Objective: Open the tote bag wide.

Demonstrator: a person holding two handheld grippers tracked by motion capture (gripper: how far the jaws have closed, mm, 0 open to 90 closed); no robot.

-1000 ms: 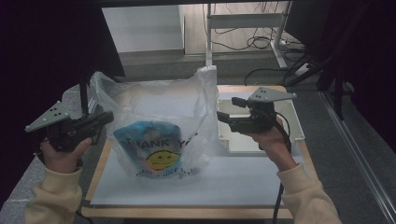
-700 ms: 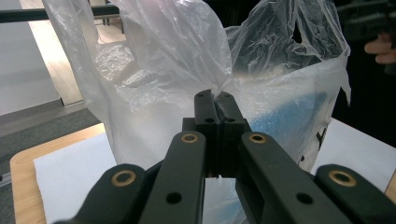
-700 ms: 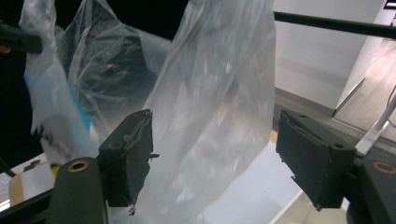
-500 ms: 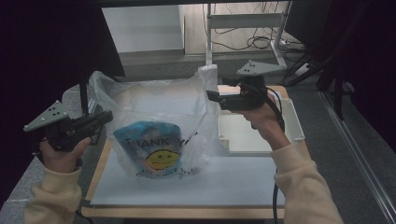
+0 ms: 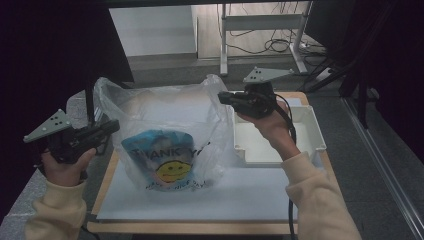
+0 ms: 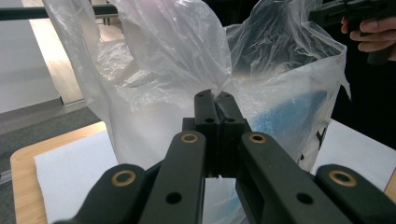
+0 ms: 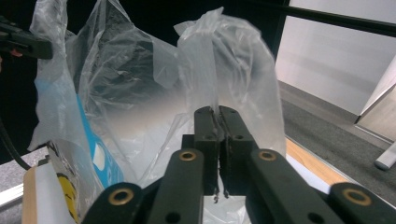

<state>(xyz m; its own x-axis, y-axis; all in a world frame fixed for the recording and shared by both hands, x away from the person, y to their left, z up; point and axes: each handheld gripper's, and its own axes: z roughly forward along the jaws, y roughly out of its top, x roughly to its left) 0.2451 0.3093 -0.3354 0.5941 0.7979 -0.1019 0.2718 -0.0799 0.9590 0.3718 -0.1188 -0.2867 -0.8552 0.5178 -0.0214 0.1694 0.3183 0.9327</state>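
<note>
A clear plastic bag (image 5: 165, 135) with a blue panel and a yellow smiley print stands on the white sheet. My left gripper (image 5: 116, 125) is shut on the bag's left rim, and its own view shows the film (image 6: 163, 56) pinched between its closed tips (image 6: 215, 95). My right gripper (image 5: 221, 97) is at the bag's right handle. Its jaws have just been closing, and thin film (image 7: 219, 60) is now caught between its tips (image 7: 215, 111). The two grips hold the bag's mouth spread. The blue content inside shows hazily through the plastic.
A shallow white tray (image 5: 310, 125) sits to the right of the bag, under my right forearm. A white sheet (image 5: 225, 195) covers a wooden board with bare room at the front. Table legs and cables lie on the floor beyond.
My right gripper rose and moved left from beside the tray to the bag's right handle, then shut on the film. The left gripper stayed put with its grip.
</note>
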